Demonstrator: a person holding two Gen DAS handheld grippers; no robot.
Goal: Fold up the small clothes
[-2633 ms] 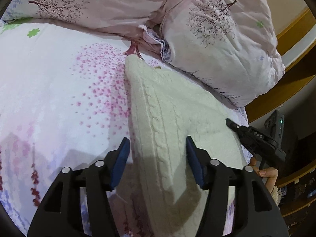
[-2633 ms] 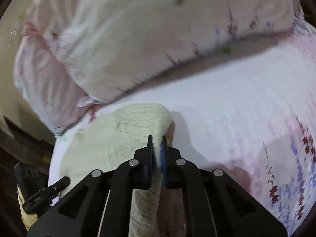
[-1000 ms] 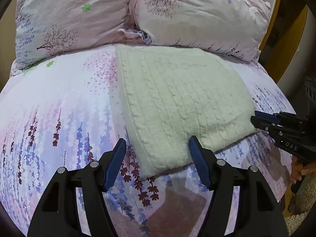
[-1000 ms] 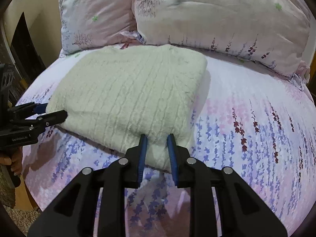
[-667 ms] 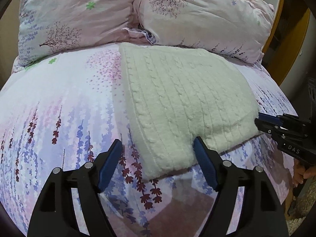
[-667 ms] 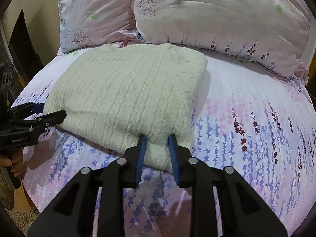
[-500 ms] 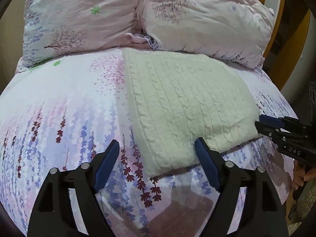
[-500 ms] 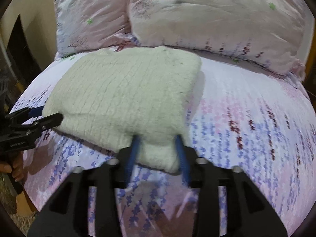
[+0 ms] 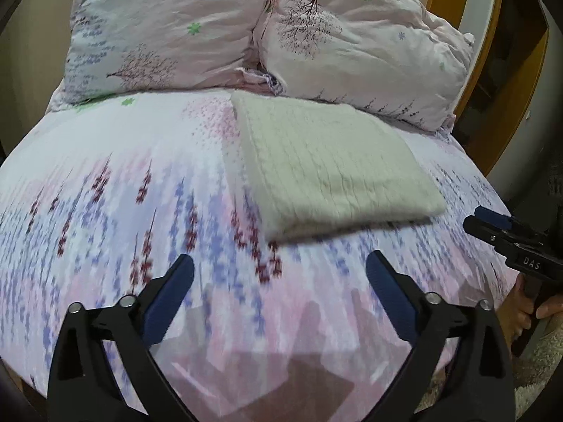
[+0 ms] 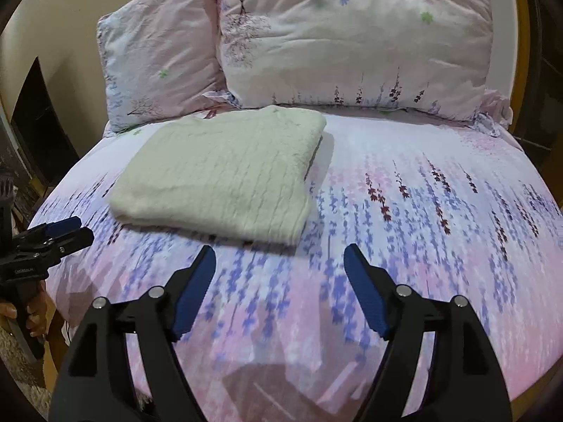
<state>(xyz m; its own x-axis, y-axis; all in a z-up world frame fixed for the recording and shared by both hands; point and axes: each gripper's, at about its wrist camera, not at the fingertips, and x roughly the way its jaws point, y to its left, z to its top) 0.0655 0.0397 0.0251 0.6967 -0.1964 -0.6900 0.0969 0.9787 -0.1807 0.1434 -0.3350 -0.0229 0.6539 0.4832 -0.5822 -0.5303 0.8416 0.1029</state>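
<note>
A cream cable-knit sweater (image 9: 327, 165) lies folded into a flat rectangle on the floral bed sheet (image 9: 123, 193), just below the pillows. It also shows in the right wrist view (image 10: 225, 172). My left gripper (image 9: 279, 267) is open and empty, held back from the sweater's near edge. My right gripper (image 10: 279, 260) is open and empty, also short of the sweater's near edge. Each gripper appears at the side of the other's view: the right one (image 9: 492, 225), the left one (image 10: 59, 234).
Two pink floral pillows (image 9: 169, 31) (image 9: 359, 52) lean against the headboard behind the sweater. A wooden bed frame (image 9: 468, 10) stands at the far right. Dark furniture (image 10: 38, 123) stands beside the bed on the left of the right wrist view.
Both grippers have pulled back from the sweater toward the bed's near edge. The right gripper, shut on the sweater at first, has let go and opened wide. The sweater now lies flat.
</note>
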